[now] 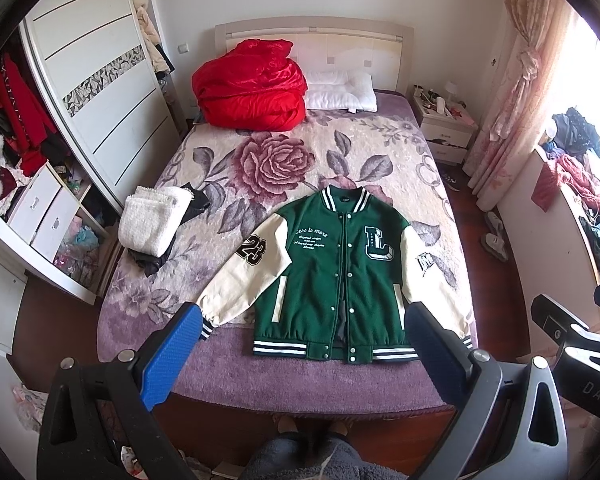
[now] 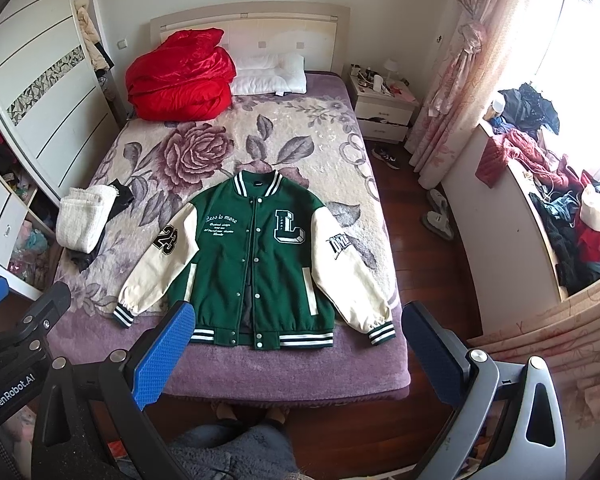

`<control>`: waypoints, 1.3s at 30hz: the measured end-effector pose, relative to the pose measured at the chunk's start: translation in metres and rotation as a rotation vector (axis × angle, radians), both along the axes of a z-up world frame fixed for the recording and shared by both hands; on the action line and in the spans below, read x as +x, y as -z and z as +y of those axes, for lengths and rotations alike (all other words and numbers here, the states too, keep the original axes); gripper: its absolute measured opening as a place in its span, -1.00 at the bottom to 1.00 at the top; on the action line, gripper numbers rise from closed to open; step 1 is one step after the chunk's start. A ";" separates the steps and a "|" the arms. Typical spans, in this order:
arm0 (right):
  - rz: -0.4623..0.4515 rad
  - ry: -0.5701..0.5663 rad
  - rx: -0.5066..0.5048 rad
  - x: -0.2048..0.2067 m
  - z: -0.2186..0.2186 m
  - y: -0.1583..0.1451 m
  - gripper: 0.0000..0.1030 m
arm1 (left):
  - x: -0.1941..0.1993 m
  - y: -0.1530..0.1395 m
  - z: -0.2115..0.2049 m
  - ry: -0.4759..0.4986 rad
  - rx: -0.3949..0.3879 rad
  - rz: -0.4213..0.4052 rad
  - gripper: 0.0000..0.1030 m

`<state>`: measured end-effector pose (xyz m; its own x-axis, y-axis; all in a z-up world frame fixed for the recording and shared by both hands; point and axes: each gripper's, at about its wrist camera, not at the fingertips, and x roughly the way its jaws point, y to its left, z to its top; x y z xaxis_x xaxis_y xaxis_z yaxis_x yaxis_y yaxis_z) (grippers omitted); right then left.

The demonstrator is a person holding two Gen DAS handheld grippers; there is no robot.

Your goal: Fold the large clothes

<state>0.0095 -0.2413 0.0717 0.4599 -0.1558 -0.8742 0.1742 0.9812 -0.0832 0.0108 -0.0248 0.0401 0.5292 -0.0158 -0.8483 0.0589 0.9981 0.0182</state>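
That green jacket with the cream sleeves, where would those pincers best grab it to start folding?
Probably at the striped cuffs: the left gripper on the cuff of the "23" sleeve, the right gripper on the other cuff. The jacket lies flat, front up, sleeves angled outward toward the bed's near edge, so each cuff can be pinched from the foot side.

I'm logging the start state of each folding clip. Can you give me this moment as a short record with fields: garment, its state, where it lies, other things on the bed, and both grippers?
garment: green varsity jacket with cream sleeves
state: flat, front up, unfolded, sleeves angled out and down
place: near end of the bed, collar toward the headboard
also on bed: red quilt, white pillow, folded white cloth
left gripper: open, raised short of the jacket, holding nothing
right gripper: open, raised short of the jacket, holding nothing
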 end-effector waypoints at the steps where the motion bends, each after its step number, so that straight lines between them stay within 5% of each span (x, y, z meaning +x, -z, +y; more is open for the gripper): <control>1: 0.000 0.000 0.000 0.000 0.000 0.000 1.00 | -0.001 0.000 0.001 0.000 0.000 0.000 1.00; 18: -0.003 0.004 0.005 0.000 0.000 -0.002 1.00 | 0.012 -0.010 0.003 0.002 -0.004 -0.014 1.00; 24: 0.010 0.070 0.007 0.021 -0.006 0.015 1.00 | 0.042 0.022 0.010 -0.023 0.069 -0.105 1.00; 28: 0.013 0.149 0.087 0.053 -0.025 0.088 1.00 | 0.073 0.076 0.012 -0.022 0.175 -0.200 1.00; 32: 0.103 0.334 0.175 0.073 -0.074 0.194 1.00 | 0.119 0.158 0.010 -0.007 0.195 -0.121 1.00; 35: 0.179 0.502 0.333 0.069 -0.124 0.292 0.17 | 0.147 0.230 -0.001 -0.009 0.218 -0.025 1.00; 39: 0.217 0.750 0.514 0.039 -0.194 0.421 0.17 | 0.163 0.326 -0.021 -0.024 0.266 0.069 1.00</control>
<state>0.0484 -0.4352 -0.3493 0.2137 0.0837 -0.9733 0.8087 0.5438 0.2243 0.1742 -0.0462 -0.2857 0.4672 0.2248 -0.8551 0.0452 0.9598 0.2770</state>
